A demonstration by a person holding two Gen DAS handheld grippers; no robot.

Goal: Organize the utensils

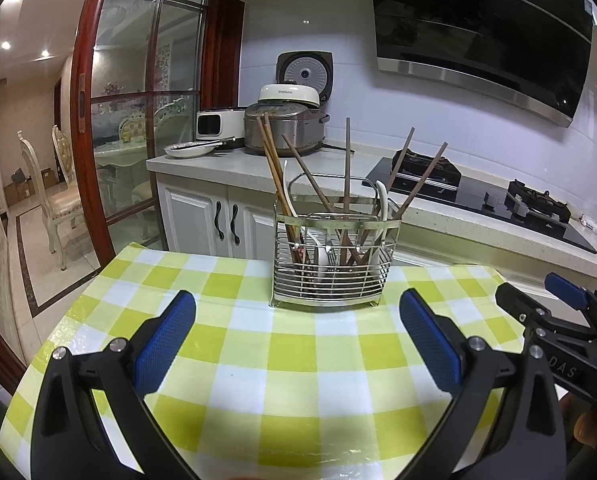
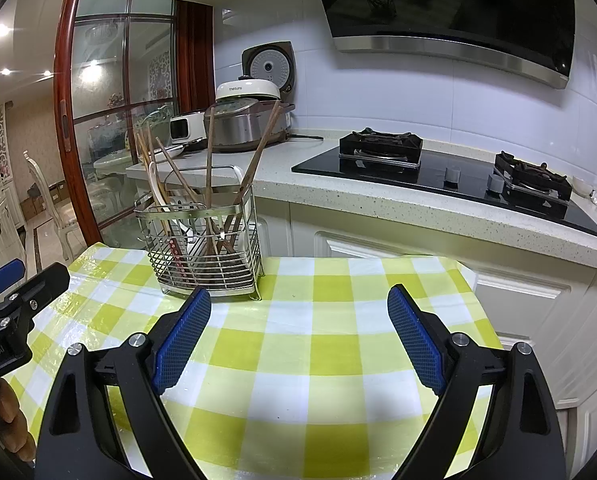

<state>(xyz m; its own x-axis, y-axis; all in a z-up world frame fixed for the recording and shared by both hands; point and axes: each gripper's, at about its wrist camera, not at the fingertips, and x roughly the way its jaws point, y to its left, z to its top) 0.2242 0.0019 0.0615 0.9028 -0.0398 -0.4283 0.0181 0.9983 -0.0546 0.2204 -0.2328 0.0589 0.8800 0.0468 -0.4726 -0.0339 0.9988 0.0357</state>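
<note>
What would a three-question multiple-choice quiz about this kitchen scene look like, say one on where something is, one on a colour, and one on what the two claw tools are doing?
1. Where does the wire utensil basket stand?
A. On the checked tablecloth
B. On the stove
C. On the floor

2. What colour are the pads on the gripper fingers?
A. Red
B. Blue
C. Grey

3. What state are the left gripper and right gripper in?
A. Both shut on chopsticks
B. One open, one shut
C. Both open and empty

Answers:
1. A, its feet rest on the tablecloth, at the edge nearest the counter.
2. B, blue textured pads line the black fingers.
3. C, each pair of fingers is spread wide with only tablecloth between them.
</note>
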